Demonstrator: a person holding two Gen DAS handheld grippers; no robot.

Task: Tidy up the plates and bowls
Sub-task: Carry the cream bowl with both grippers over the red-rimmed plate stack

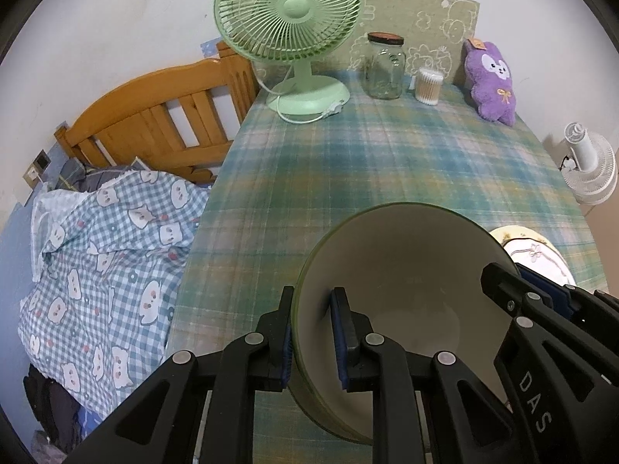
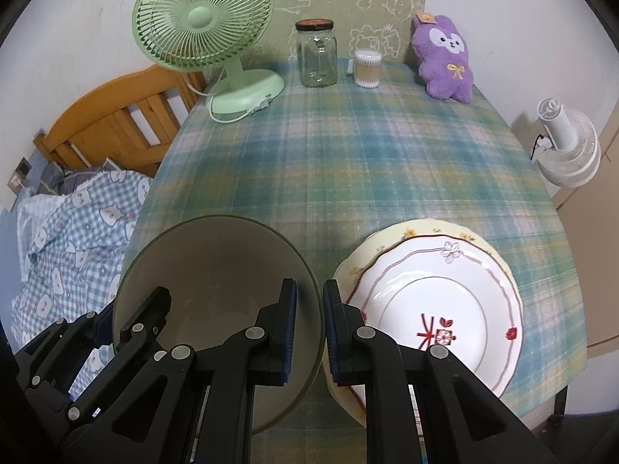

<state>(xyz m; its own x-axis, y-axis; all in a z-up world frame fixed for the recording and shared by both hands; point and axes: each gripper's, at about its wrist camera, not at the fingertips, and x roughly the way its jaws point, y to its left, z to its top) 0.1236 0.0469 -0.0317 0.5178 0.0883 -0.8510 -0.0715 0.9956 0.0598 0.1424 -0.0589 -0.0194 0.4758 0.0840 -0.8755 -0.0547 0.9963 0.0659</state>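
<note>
Bowl [image 1: 406, 290], green outside, hangs tilted low over the checked table [image 1: 348, 162], its rim pinched on both sides: left gripper [image 1: 313, 332] and right gripper [image 2: 309, 328] each clamp the wall. Just beside it lie the stacked plates [image 2: 437, 301]. If one hand sinks faster, the bowl may twist out and strike the plates.

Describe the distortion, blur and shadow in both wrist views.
Left wrist view: fisheye bends the table edges outward, black vignette fills the corners, the plaid cloth looks soft and smeared, and the bowl interior is dim. Right wrist view: same curved edges and dark corners; the plaid cloth looks soft again, a shadow darkens the cloth between the bowl and the plates, and the green fan stays fairly sharp.
</note>
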